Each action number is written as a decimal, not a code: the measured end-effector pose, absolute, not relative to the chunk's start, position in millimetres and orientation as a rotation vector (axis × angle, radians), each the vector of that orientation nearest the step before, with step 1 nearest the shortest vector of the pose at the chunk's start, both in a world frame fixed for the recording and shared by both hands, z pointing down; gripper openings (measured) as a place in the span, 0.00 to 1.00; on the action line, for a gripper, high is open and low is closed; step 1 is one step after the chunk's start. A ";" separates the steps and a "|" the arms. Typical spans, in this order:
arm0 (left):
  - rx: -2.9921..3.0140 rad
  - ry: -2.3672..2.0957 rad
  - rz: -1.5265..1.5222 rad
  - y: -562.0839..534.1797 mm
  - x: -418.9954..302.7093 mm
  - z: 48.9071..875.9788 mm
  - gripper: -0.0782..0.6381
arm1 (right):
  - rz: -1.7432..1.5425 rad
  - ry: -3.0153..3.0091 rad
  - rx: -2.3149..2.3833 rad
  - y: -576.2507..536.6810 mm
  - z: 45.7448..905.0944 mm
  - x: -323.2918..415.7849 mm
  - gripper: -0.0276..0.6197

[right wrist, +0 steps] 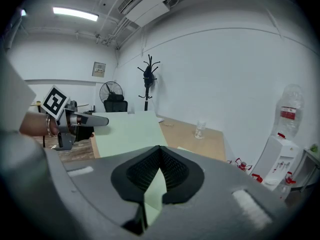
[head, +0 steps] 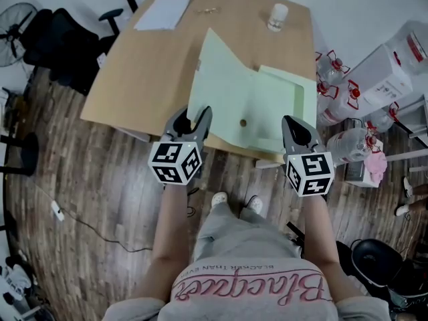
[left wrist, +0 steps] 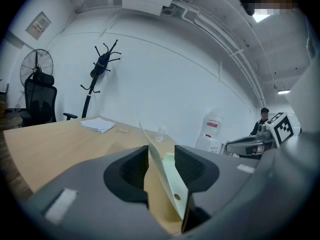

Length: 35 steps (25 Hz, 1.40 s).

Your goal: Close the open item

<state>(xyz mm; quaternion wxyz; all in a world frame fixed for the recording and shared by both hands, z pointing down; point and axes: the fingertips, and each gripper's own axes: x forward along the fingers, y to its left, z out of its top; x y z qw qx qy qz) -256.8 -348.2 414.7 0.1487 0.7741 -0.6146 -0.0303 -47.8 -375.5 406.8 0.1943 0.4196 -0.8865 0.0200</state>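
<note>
One folder flap (head: 217, 79), seemingly loose, inside left gripper (head: 193, 117).

There is one wooden table (head: 147, 65). On it are one green folder (head: 247, 99), one stack of white paper (head: 162, 12), one small clear container (head: 277, 17) and one little bunch of things (head: 207, 10) too tiny to tell.

There are two grippers: the left gripper (head: 190, 118) and the right gripper (head: 294, 122).

Around the room are one fan (head: 15, 22), one black chair (head: 63, 39) and one coat stand (left wrist: 100, 69).

At least four big water bottles (head: 349, 144) show, and one white box (head: 388, 69).

There are two shoes (head: 219, 199). One person (left wrist: 263, 118) stands far off.
</note>
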 end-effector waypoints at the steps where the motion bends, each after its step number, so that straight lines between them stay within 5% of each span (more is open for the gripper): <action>1: 2.231 -1.767 -0.088 -349.0 -251.7 412.6 0.35 | 0.054 -2.488 1.180 -375.7 405.4 -43.7 0.05; 35: 2.479 -1.524 0.071 -380.6 -82.2 389.1 0.36 | 0.228 -2.462 1.512 -363.6 400.4 114.3 0.05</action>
